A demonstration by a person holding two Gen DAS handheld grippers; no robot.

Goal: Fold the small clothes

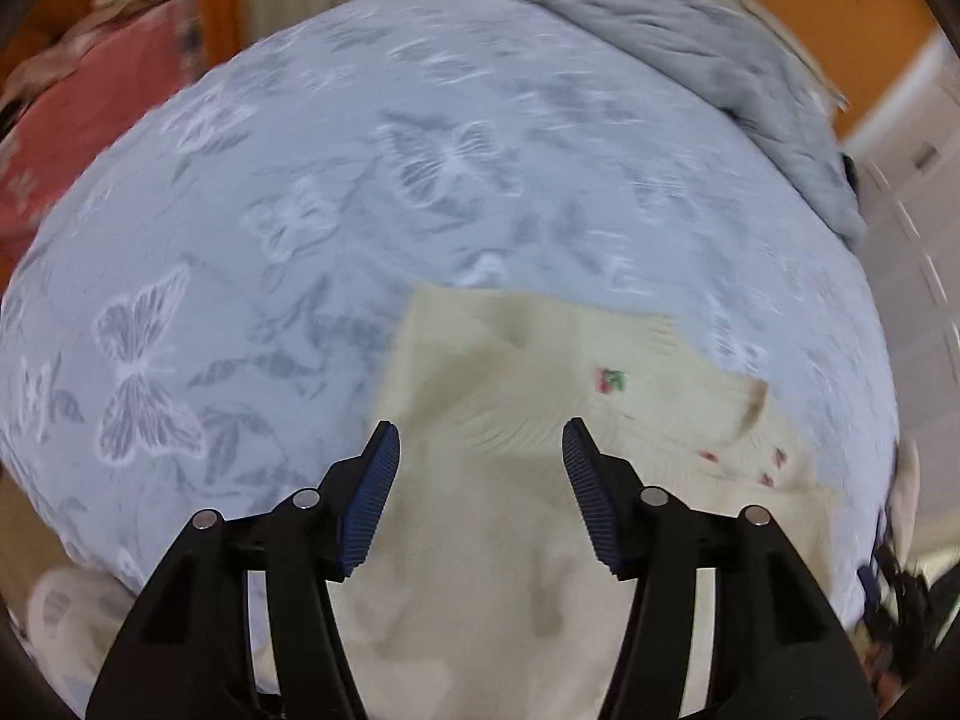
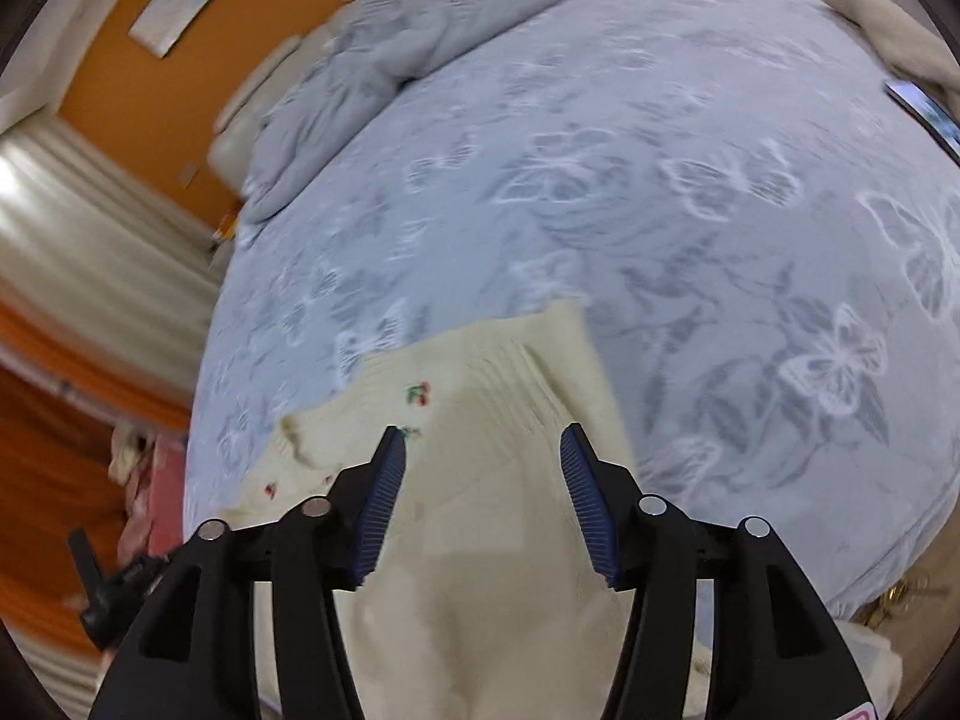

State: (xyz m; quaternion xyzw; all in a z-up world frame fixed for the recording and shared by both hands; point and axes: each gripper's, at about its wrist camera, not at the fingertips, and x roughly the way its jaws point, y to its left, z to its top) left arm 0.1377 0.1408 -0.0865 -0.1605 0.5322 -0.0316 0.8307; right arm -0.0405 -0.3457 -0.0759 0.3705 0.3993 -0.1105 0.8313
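A small cream garment (image 1: pixel 510 420) with little cherry prints lies spread on a pale blue bedspread with butterfly patterns (image 1: pixel 360 180). It also shows in the right wrist view (image 2: pixel 480 450). My left gripper (image 1: pixel 480 450) is open and empty, hovering above the garment's near part. My right gripper (image 2: pixel 480 456) is open and empty, also above the garment. A ribbed hem lies at the garment's far edge. A folded flap crosses its far half. Both views are motion-blurred.
A crumpled grey duvet (image 1: pixel 690 48) lies at the far side of the bed, also in the right wrist view (image 2: pixel 390 60). A pink fabric heap (image 1: pixel 78 120) sits at left. A phone or tablet (image 2: pixel 927 114) lies at the bed's right. White wardrobe doors (image 1: pixel 918 240) stand at right.
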